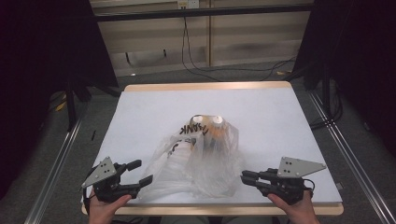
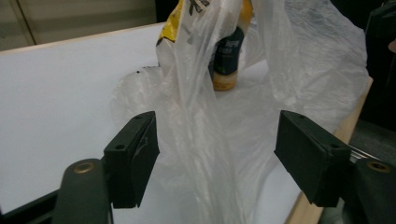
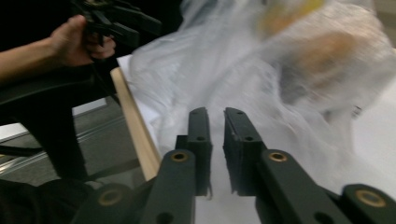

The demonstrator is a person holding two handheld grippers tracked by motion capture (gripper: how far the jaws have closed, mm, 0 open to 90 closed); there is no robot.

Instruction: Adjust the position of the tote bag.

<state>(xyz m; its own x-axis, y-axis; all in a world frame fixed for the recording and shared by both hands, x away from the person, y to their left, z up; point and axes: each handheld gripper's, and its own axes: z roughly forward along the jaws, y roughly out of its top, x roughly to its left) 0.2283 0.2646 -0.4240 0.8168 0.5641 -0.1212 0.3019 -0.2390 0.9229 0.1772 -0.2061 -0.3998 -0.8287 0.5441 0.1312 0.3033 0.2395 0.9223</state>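
Clearly the plastic bag (image 1: 196, 161) will handle as a limp, slithery thing: thin film that crumples, gives no stiffness and would slide between smooth pads, while the goods inside make it bottom-heavy. I judge the best hold is on the loose film at the near edge, where the handles or mouth seem to lie, bunching several layers so the pads bite; a grip on the bulging middle would only squash what is within.

It lies near the front edge of the table (image 1: 140, 107), between my two claws, its closed end away from me. It is translucent white and wrinkled, with black lettering near the far end. Through it I see a dark bottle (image 2: 227, 58) with a yellow-orange base, a yellow packet (image 2: 172, 25), and two pale round tops (image 1: 208, 119) at the far end.

My left claw (image 1: 137, 172) stands apart, a fold of film hanging between the jaws but no pad pressing on it. My right claw (image 1: 243, 176) has its jaws nearly together, a narrow slit between them; whether a wisp of film is pinched in that slit I cannot tell, as the right gripper view is blurred there.
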